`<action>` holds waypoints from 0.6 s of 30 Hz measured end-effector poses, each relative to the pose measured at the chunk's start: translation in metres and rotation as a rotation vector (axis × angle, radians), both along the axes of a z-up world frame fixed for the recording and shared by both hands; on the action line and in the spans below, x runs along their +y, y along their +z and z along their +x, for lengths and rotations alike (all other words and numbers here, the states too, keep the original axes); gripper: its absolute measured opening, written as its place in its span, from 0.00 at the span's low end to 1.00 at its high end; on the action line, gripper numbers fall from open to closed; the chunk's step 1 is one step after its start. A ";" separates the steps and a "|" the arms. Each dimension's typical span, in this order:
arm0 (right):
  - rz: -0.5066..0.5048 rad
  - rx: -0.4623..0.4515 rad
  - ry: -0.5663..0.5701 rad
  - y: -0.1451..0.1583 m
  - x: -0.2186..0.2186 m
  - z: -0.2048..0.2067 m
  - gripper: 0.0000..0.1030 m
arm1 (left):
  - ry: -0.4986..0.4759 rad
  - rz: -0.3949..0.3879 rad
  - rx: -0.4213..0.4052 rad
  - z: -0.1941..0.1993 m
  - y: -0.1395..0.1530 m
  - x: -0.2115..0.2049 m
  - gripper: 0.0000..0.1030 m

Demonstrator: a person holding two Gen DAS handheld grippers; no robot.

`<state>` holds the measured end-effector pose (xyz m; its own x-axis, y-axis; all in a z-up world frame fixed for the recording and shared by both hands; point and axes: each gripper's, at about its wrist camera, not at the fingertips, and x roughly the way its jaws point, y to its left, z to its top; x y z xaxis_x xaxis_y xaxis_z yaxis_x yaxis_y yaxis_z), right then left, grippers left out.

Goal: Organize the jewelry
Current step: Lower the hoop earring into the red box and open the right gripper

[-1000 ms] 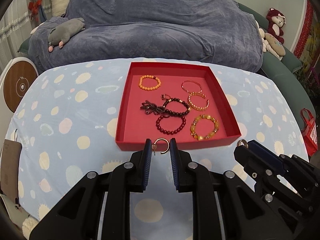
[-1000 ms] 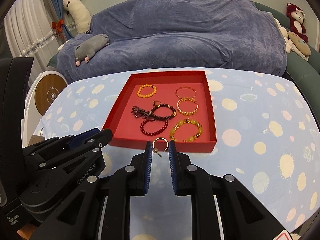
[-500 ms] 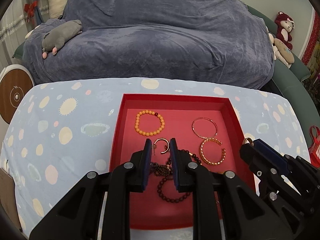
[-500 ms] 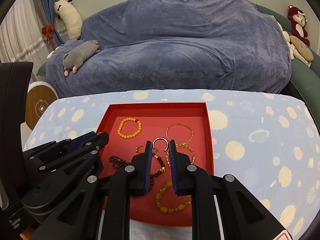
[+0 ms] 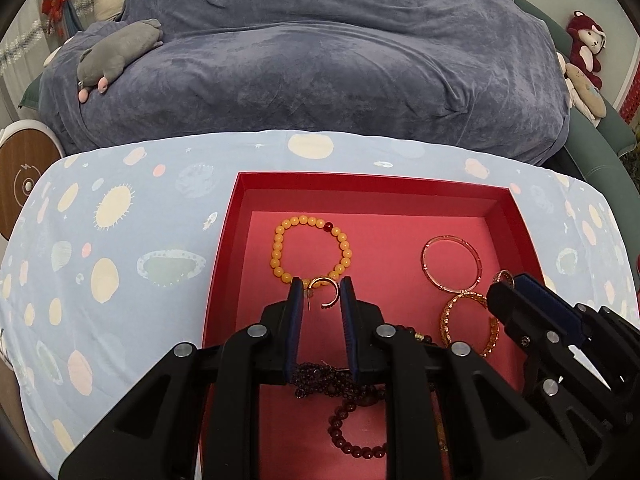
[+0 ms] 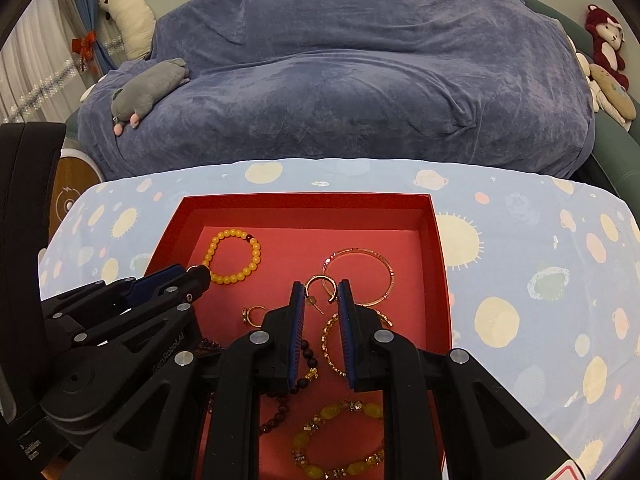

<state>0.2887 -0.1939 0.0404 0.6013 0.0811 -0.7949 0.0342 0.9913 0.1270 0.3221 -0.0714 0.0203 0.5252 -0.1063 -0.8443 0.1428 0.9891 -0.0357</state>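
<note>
Jewelry is being gathered into a red tray (image 5: 224, 264) on a worktop covered with a planet-print cloth (image 5: 120, 248). Two hand-held grippers hang over the tray, each with narrow jaws pinching one gold hoop earring: the left gripper (image 5: 322, 294) holds a left earring (image 5: 325, 293) just above the orange bead bracelet (image 5: 312, 250), while the right gripper (image 6: 320, 292) carries a right earring (image 6: 319, 292) near the thin gold bangle (image 6: 358, 276). Both earrings appear clear of the tray floor, apparently so the pair can be set down together in bare spots. Dark bead strands (image 5: 340, 392), a yellow stone bracelet (image 6: 340, 440) and a small loose ring (image 6: 253, 315) already lie inside.
</note>
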 end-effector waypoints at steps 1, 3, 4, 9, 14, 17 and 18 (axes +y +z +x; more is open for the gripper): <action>0.001 0.004 -0.001 -0.002 0.000 0.001 0.16 | 0.002 0.001 0.002 0.001 -0.001 0.000 0.18; -0.001 0.008 -0.001 -0.005 0.000 0.004 0.16 | 0.005 0.000 0.006 0.002 -0.004 0.001 0.18; -0.004 0.009 0.000 -0.006 0.000 0.004 0.16 | 0.004 0.002 0.007 0.002 -0.005 0.001 0.18; -0.007 0.017 0.000 -0.009 0.001 0.007 0.16 | 0.006 0.007 0.017 0.003 -0.010 0.002 0.18; -0.009 0.022 -0.008 -0.012 0.000 0.010 0.18 | 0.013 0.015 0.022 0.004 -0.012 0.001 0.25; -0.014 0.025 -0.011 -0.012 0.001 0.010 0.21 | 0.030 0.029 0.009 0.002 -0.011 0.001 0.40; -0.020 0.024 -0.014 -0.011 0.001 0.010 0.23 | 0.032 0.030 0.008 0.002 -0.010 0.001 0.41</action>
